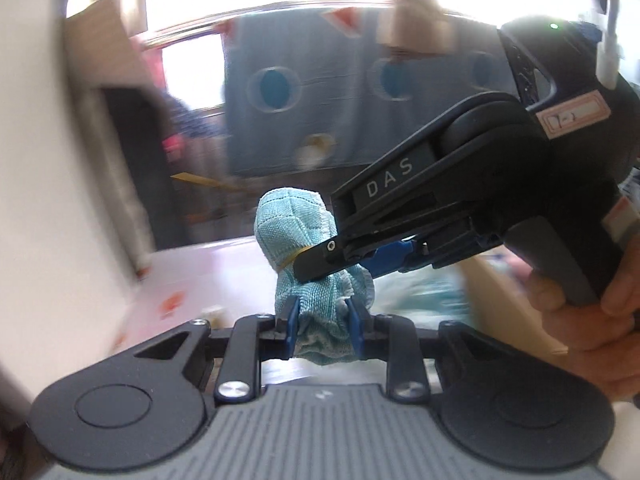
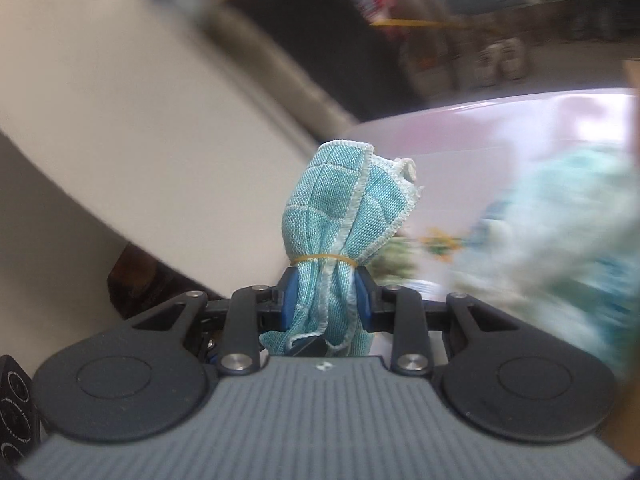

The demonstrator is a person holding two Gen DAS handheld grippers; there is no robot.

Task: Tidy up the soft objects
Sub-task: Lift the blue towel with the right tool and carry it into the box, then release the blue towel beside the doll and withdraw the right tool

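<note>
A light blue quilted cloth point(image 1: 294, 232) is bunched into a bundle with a yellow rubber band point(image 2: 323, 257) around its neck. My left gripper point(image 1: 323, 322) is shut on the bundle's lower end. My right gripper point(image 1: 316, 270) reaches in from the right and grips the same bundle near the band, held in a hand point(image 1: 592, 328). In the right wrist view the right gripper point(image 2: 325, 300) is shut on the cloth point(image 2: 340, 204) just below the band, with the puffed end standing up past its fingers. Both hold it in the air above a pale pink surface point(image 2: 500, 128).
A white wall or panel point(image 1: 44, 200) stands close on the left. A grey fabric box with round blue holes point(image 1: 320, 96) stands behind. A blurred pile of pale blue-green cloths point(image 2: 560, 240) lies to the right on the pink surface.
</note>
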